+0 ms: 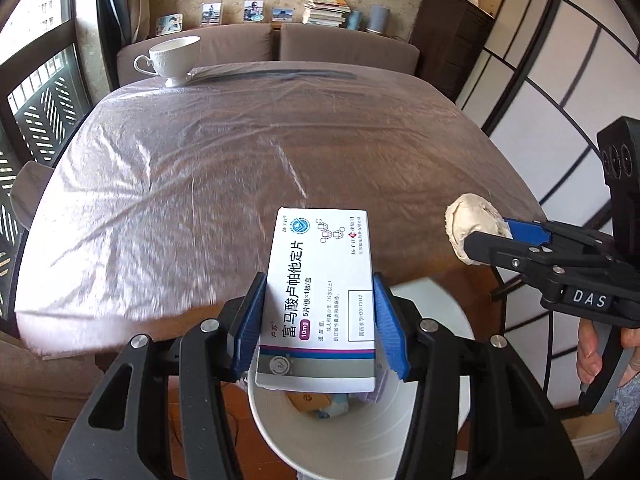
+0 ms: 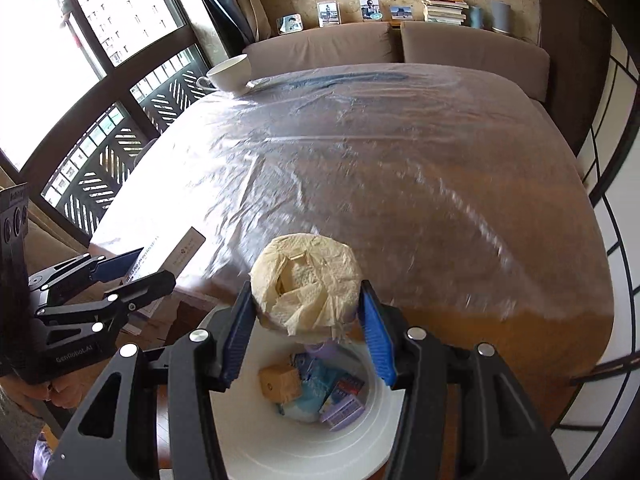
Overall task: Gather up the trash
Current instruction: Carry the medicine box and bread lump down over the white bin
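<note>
At near edge of plastic-covered desk stood white bin, already holding small boxes and wrappers. Left gripper clamped white medicine box above bin mouth. Right gripper gripped crumpled paper wad, also over bin. White cup sat at desk's far corner, well apart.

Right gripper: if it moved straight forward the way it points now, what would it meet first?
Probably nothing soon: the right gripper, shut on the paper wad, points over the plastic-covered table; the sofa back lies far beyond. Depth is unclear.
</note>
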The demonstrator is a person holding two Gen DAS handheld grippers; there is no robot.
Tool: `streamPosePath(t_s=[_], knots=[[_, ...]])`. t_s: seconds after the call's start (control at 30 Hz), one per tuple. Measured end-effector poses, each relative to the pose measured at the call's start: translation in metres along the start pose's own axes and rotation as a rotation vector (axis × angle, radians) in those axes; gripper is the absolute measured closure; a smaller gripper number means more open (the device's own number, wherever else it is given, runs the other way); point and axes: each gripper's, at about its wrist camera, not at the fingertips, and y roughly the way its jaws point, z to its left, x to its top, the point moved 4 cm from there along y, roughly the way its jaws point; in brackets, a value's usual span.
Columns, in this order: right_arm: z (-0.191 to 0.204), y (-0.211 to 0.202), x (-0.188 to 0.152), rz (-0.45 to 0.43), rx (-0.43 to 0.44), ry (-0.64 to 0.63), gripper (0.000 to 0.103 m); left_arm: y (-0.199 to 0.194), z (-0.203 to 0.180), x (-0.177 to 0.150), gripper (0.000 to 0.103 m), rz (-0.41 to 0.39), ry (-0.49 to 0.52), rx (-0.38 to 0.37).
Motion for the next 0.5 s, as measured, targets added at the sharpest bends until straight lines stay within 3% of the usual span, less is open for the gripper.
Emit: streamPosePath(t_s=[0.27, 0.5], knots=[[0.027, -0.005, -0.057, 0.041, -0.038, 0.028, 0.053, -0.013, -0.005, -0.05, 0.051, 0.063, 0.053, -0.042], [0.026, 0.01, -0.091, 0.109, -0.068, 0.042, 0.053, 0.003, -0.009, -0.074, 0.051, 0.133, 0.084, -0.052]])
